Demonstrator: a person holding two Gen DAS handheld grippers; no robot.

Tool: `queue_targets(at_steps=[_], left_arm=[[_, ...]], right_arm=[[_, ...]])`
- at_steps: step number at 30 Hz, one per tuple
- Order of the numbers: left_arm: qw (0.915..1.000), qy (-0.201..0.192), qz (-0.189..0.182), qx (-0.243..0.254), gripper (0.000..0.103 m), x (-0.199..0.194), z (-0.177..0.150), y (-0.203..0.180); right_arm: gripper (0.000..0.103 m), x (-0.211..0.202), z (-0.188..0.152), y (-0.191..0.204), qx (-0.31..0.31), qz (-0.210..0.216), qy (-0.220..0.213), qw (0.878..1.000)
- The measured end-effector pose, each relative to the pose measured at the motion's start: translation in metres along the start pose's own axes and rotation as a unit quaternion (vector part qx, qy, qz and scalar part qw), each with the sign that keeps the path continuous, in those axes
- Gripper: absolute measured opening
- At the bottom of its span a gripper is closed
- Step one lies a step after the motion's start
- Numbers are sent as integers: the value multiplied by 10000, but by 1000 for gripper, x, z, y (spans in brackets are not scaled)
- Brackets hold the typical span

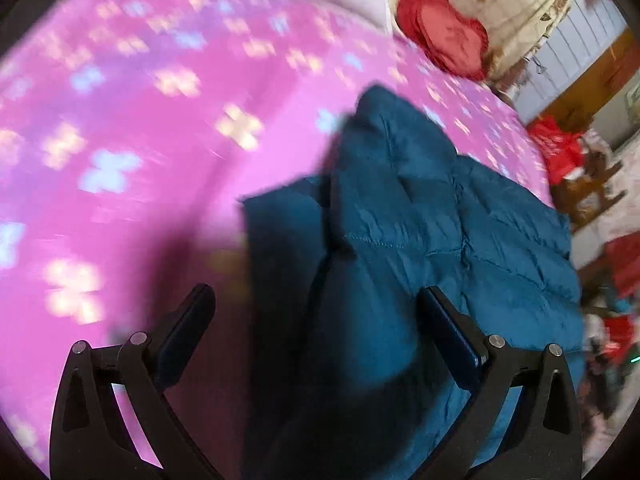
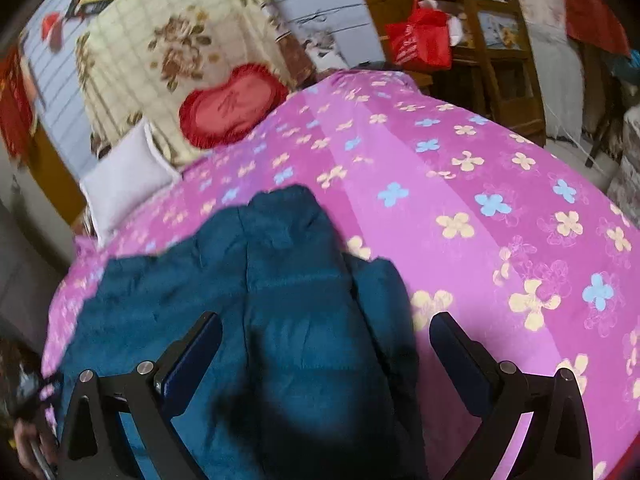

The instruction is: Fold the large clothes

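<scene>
A teal quilted jacket [image 1: 420,240] lies bunched on a pink flowered bedspread [image 1: 140,120]. In the left wrist view it fills the lower right, with one part folded up over the rest. My left gripper [image 1: 316,300] hovers above its left edge, open, nothing between its fingers. In the right wrist view the same jacket [image 2: 256,292] spreads across the lower left of the bedspread [image 2: 460,184]. My right gripper [image 2: 326,330] hangs above the jacket's right part, open and holding nothing. The left wrist view is motion blurred.
A red heart-shaped cushion [image 2: 234,106], a white pillow [image 2: 126,180] and a floral blanket [image 2: 160,48] sit at the head of the bed. A red bag [image 2: 420,40] and wooden furniture [image 2: 500,60] stand beyond the bed's far edge. A hand [image 2: 28,444] shows at lower left.
</scene>
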State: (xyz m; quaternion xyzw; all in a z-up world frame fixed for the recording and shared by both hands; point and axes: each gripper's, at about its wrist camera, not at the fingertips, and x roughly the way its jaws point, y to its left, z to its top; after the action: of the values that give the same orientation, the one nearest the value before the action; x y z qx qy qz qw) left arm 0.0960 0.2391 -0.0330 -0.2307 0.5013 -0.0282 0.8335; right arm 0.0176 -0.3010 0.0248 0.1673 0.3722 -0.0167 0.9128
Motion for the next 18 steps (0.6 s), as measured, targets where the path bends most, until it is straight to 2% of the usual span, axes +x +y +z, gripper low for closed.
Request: queue_targets(at_steps=[1, 5, 6, 7, 9, 12, 14, 16, 18], left_arm=[[9999, -106, -17, 113, 103, 1, 4, -3], [9987, 25, -431, 285, 102, 10, 11, -9], [9981, -24, -476, 383, 99, 11, 10, -11], [9980, -80, -461, 425, 97, 11, 9, -12], [9975, -270, -394, 520, 83, 10, 6, -14], [9966, -465, -417, 528, 66, 7, 4, -13], [9956, -616, -386, 588, 59, 6, 2, -15], [9945, -743, -263, 693, 58, 6, -2, -18], [9932, -820, -93, 823, 59, 6, -5, -23]], right_arm=[[103, 2, -2, 0, -66, 0, 43, 10000], [103, 18, -10, -8, -94, -64, 380, 9992], [103, 22, -11, -12, -5, -4, 475, 9989], [103, 24, -12, -17, 146, 116, 535, 9984], [103, 25, -11, -25, 373, 282, 593, 9971], [103, 20, -4, -44, 752, 508, 440, 9949], [103, 22, -1, -61, 1101, 805, 451, 9896], [103, 30, 4, -66, 1183, 967, 594, 9865], [103, 33, 9, -67, 1001, 700, 586, 9908]])
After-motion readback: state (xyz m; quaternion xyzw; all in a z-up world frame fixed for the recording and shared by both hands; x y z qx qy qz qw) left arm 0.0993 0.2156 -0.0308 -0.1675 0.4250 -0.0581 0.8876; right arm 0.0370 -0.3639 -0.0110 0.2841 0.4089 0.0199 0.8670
